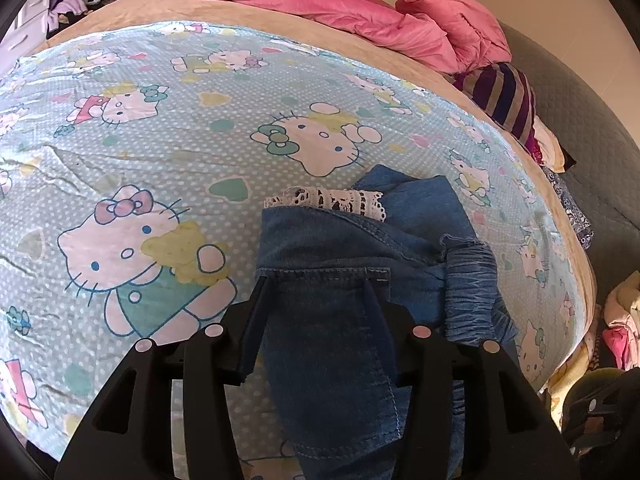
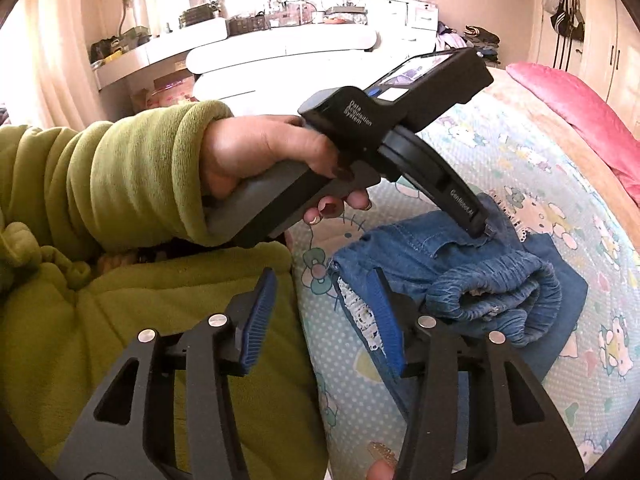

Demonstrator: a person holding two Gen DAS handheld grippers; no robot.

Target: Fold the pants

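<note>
Pants: the small blue denim pants with white lace trim (image 1: 340,264) are bunched on the light blue cartoon-cat bedsheet (image 1: 160,128), near the bed's right edge.
Open room: a wide stretch of sheet is seen left of and beyond the pants; the pink quilt (image 1: 320,4) lies at the far edge.
Left gripper (image 1: 320,280): pointed down at the pants; fingers spread, denim lying between them, not clenched.
Right gripper (image 2: 324,300): held above the bed's near edge; fingers released, nothing grasped.
Left hand (image 2: 272,152): wrapped around the handle, green sleeve (image 2: 132,176) at the wrist.
</note>
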